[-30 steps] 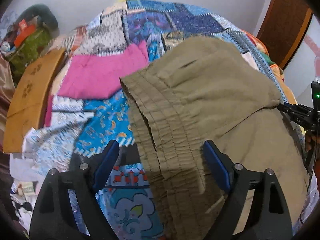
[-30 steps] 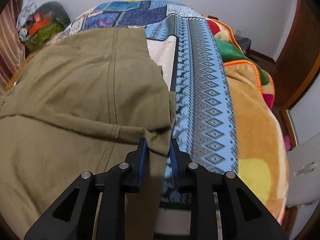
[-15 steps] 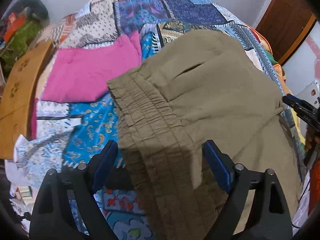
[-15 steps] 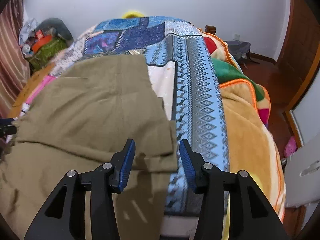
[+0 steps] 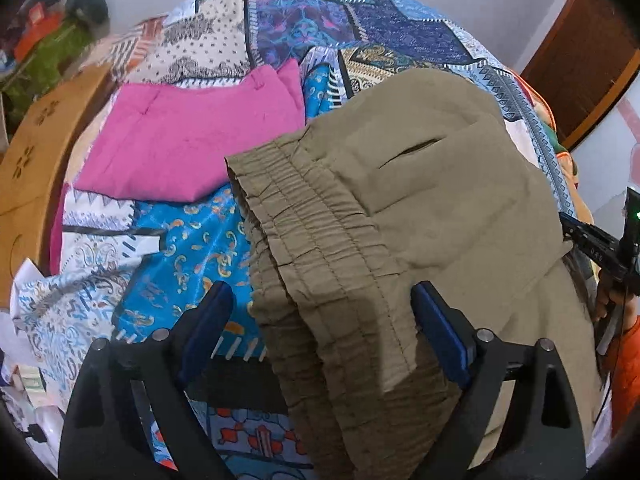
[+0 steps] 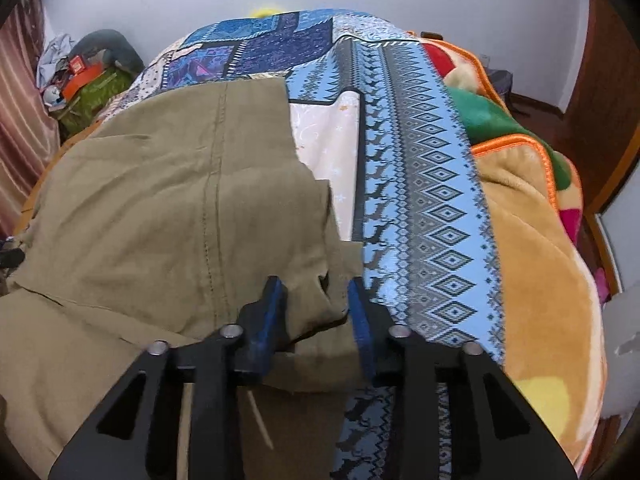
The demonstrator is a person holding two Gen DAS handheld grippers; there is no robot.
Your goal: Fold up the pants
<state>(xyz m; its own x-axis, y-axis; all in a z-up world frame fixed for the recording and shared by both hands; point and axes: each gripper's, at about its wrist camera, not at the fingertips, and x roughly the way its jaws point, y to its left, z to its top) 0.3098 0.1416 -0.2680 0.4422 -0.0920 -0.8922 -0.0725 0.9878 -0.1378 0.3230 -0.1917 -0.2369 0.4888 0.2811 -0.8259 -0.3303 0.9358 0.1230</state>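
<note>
Left wrist: tongs [image 5: 324, 332] spread wide over pants [image 5: 420, 208] waistband.

Almost nothing here can be read. In the left wrist view, small pale characters run along the black body of the right tongs [image 5: 596, 246] at the far right edge; they look like digits or letters, but they are too small and blurred to make out. A green light glows on the same device just above them, with no sign or word beside it. The patchwork bedspread [image 5: 360, 20] carries only woven patterns, no lettering. In the right wrist view, an orange package [image 6: 78, 66] in the heap at far left shows a pale mark that cannot be read.
</note>
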